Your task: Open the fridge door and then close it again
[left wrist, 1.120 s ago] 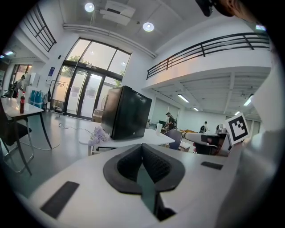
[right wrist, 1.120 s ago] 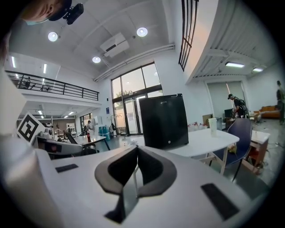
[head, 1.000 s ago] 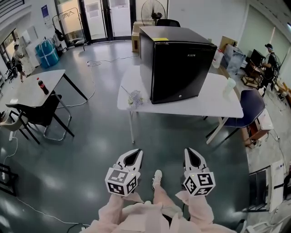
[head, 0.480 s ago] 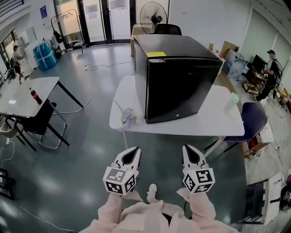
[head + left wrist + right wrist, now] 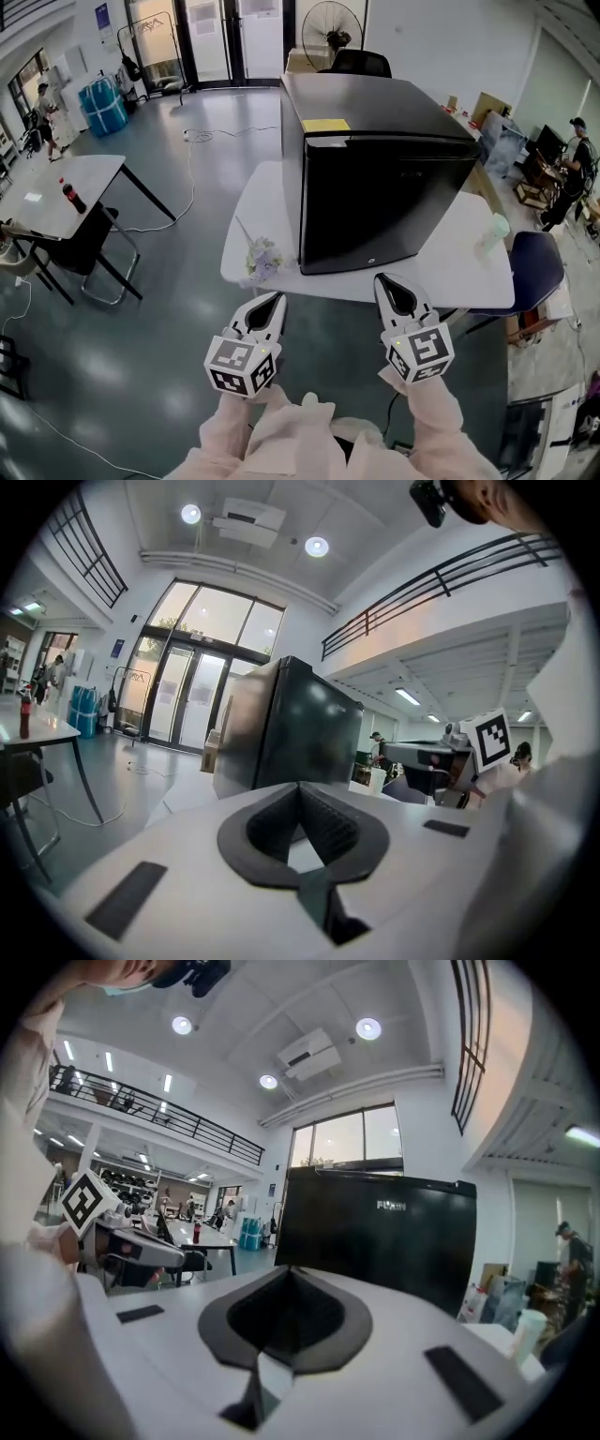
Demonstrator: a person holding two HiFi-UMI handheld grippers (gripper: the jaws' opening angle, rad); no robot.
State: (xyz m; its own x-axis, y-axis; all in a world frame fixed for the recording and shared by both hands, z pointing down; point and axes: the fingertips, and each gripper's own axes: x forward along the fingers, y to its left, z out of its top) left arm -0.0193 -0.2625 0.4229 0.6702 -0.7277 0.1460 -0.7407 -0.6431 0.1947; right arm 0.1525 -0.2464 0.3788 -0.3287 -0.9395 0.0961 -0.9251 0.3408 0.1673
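Note:
A black mini fridge (image 5: 375, 178) stands on a white table (image 5: 450, 277), its door closed and facing me, with a yellow note (image 5: 324, 125) on top. My left gripper (image 5: 273, 302) hovers over the floor just short of the table's front edge, shut and empty. My right gripper (image 5: 386, 282) is at the table edge below the fridge door, also shut with nothing held. In the left gripper view the closed tips (image 5: 300, 789) point at the fridge (image 5: 300, 724). The right gripper view shows its closed tips (image 5: 286, 1274) before the fridge door (image 5: 384, 1241).
A small bunch of flowers (image 5: 263, 257) lies on the table left of the fridge and a pale cup (image 5: 494, 230) stands at its right. A blue chair (image 5: 531, 267) is beyond the right corner. Another table (image 5: 47, 192) with a cola bottle (image 5: 67, 195) stands at left.
Both grippers have come forward with the person toward the table. The fridge is nearer and larger in view. The right gripper has rolled a little.

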